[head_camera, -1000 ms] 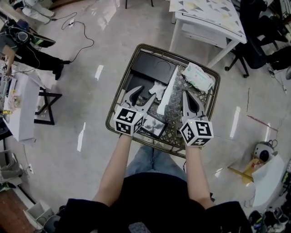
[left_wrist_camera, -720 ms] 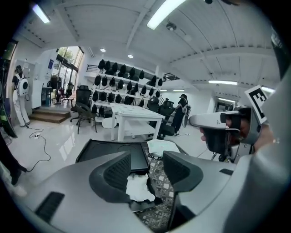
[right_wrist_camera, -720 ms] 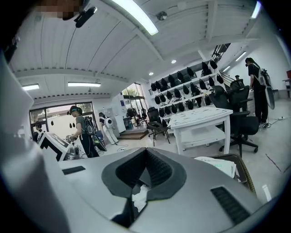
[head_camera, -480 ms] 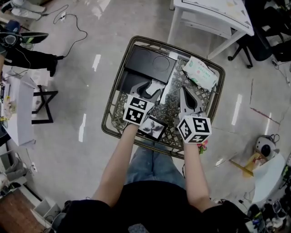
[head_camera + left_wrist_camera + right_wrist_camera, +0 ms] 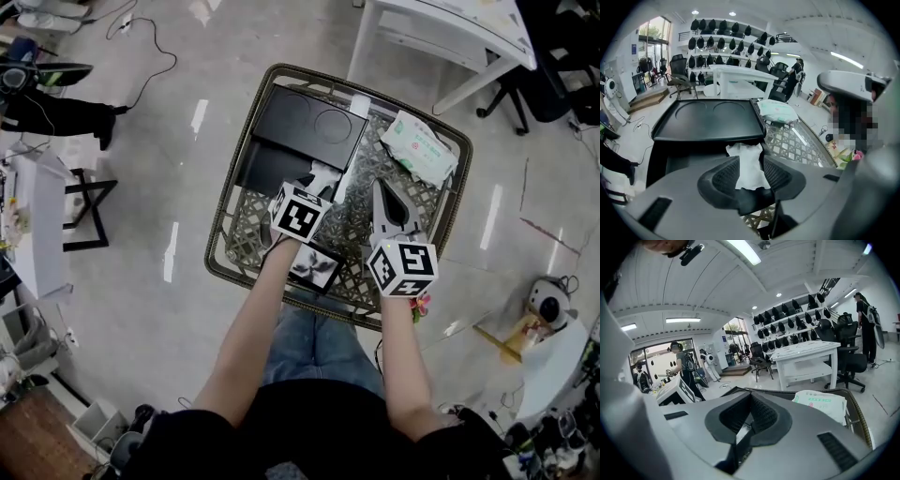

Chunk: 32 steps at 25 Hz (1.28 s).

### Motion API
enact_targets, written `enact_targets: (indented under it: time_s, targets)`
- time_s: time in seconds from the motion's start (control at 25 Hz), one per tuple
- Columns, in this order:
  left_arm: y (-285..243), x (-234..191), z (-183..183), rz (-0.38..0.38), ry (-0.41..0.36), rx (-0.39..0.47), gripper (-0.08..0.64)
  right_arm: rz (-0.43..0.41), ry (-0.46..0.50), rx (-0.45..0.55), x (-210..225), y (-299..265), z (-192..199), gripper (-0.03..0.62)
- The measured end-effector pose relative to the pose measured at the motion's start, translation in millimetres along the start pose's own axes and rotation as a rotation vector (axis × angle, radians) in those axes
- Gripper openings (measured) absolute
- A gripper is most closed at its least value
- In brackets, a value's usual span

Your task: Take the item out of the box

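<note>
White, crumpled item (image 5: 747, 157) sits between the left hand-held gripper's (image 5: 751, 168) closing ribbed jaws. Right hand-held gripper (image 5: 750, 401) clenched, empty.

Office-furniture showroom: wall-racked chairs (image 5: 723, 29), white desk (image 5: 740, 77).

Right hand-held gripper (image 5: 749, 398) jaws together; white packet (image 5: 820, 405) beyond, right.

Box (image 5: 298, 139) left on table (image 5: 223, 255), wipes pack (image 5: 420, 148) right; cloth (image 5: 324, 177) in box.
</note>
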State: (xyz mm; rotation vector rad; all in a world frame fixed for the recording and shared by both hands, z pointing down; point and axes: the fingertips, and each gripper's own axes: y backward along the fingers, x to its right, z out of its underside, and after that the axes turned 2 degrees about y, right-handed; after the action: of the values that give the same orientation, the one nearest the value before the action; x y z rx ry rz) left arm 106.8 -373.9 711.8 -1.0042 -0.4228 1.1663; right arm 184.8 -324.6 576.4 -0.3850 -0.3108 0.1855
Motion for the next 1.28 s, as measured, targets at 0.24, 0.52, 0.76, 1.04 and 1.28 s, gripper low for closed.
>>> enact_targets:
  time_s: [0.24,0.52,0.76,1.04,1.28]
  targets:
    - [-19.5,0.8,10.9,0.016,0.006,-0.112,0.147,0.002,-0.009,-0.004,5.8,-1.3,0.7,0.003]
    - [-31.8,-1.9,19.3,-0.008,-0.019,-0.195,0.092,0.012,-0.013,-0.008,12.6,-1.5,5.4,0.003]
    - [-34.0,-3.1,22.4,-0.031,-0.048,-0.221,0.054,0.013,-0.017,-0.011,13.7,-0.9,8.2,0.003]
    - [-31.5,-5.2,20.5,-0.041,-0.046,-0.211,0.032,0.014,-0.020,-0.010,14.1,0.8,7.7,0.003]
    - [-25.9,-6.0,16.6,-0.038,-0.043,-0.206,0.026,0.015,-0.021,-0.010,12.4,3.5,6.2,0.003]
